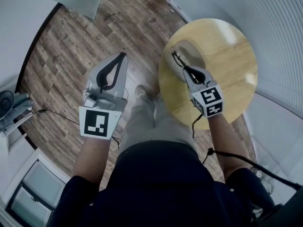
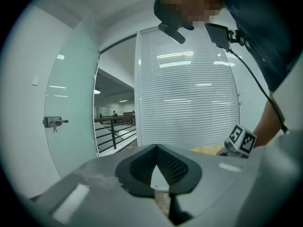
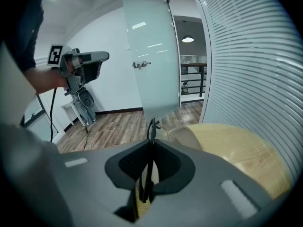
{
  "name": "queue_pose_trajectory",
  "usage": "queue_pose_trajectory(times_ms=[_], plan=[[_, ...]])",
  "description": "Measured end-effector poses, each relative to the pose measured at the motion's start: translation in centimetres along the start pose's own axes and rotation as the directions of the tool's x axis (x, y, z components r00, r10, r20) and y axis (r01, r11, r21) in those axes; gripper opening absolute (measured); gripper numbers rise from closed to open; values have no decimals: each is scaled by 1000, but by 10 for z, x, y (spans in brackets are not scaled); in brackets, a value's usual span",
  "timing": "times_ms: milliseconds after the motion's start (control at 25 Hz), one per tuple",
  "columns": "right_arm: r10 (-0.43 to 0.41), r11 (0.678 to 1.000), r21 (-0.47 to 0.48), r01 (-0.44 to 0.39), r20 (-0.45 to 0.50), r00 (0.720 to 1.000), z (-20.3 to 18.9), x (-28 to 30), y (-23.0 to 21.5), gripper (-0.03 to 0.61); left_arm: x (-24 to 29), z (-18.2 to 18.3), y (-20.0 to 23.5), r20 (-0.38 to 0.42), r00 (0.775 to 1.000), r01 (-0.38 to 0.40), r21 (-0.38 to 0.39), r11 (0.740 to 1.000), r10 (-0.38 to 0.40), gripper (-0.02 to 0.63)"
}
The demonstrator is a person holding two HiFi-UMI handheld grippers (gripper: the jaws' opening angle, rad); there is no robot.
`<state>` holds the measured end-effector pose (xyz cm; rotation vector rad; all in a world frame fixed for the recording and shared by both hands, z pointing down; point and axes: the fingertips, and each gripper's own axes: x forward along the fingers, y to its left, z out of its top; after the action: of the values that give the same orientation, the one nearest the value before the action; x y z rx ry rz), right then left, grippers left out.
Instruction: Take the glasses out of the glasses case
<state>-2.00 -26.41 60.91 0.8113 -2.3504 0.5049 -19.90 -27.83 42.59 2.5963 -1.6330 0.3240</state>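
Glasses position was referenced to the round wooden table (image 1: pixel 229 41). The table stood on a plank floor (image 1: pixel 61 65). A tan glasses case (image 1: pixel 191 51) lay on the table near its left edge as seen in the head view. The left gripper (image 1: pixel 124 56) was held off the table, over the floor, its jaws closed tip to tip with nothing between them. The right gripper (image 1: pixel 187 71) was over the table's left edge, just beside the case, its jaws closed on the black glasses (image 3: pixel 151 126).
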Motion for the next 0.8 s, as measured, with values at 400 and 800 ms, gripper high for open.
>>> queue_pose_trajectory(times_ms=[400,800], plan=[[-39,999,-20,41,60,997,22,-36,8,34,-20,46,-5,70,998,-4,59,998,0,5],[-96,995,-5,98,126,987,58,-78,14,34,-39,100,-5,153,988,8,92,996,-22,5]])
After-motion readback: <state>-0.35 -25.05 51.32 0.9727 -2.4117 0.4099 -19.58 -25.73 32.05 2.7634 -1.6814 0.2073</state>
